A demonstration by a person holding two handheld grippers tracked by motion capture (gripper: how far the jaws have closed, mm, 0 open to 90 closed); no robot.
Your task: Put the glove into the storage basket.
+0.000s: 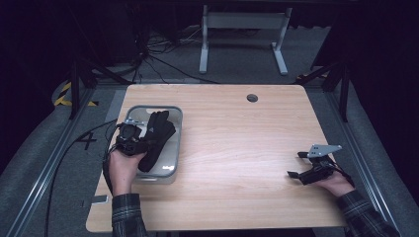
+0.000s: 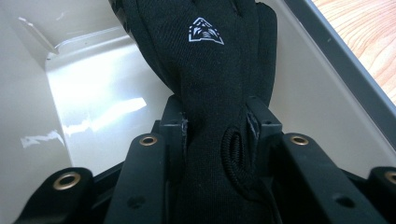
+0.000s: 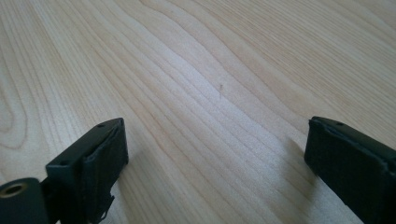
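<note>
1. Black knit fabric makes up the glove (image 2: 205, 60), a soft, limp thing with a small white three-cornered emblem on its back and a corded loop sewn near the cuff.
2. In the high view the glove (image 1: 157, 138) lies partly inside the tray (image 1: 174, 114), its fingers spread toward the tray's far end and its cuff reaching toward the near end.
3. Its cuff part sits between the jaws of the left gripper (image 2: 217, 123); both pads press into the cloth from either side, so the jaws are clenched on the glove.
4. That left gripper (image 1: 143, 140) hangs over the tray's left rim, with the person's hand (image 1: 122, 168) behind it and a plaid sleeve (image 1: 126, 215) at the tabletop's near edge.
5. Clear to grey plastic forms the tray, a rectangle with rounded corners, smooth glossy walls and a pale floor that throws back light; the glove is what I can see in it.
6. It stands near the tabletop's left edge, about midway between far and near.
7. Pale wood with a wavy grain covers the tabletop (image 1: 237, 143), and a small round hole (image 1: 252, 98) sits near its far edge.
8. Well apart, by the right edge, the right gripper (image 1: 295, 164) rests low, carrying a grey plate on top.
9. Its view shows its jaws spread wide and released around bare wood, right gripper (image 3: 215, 154).
</note>
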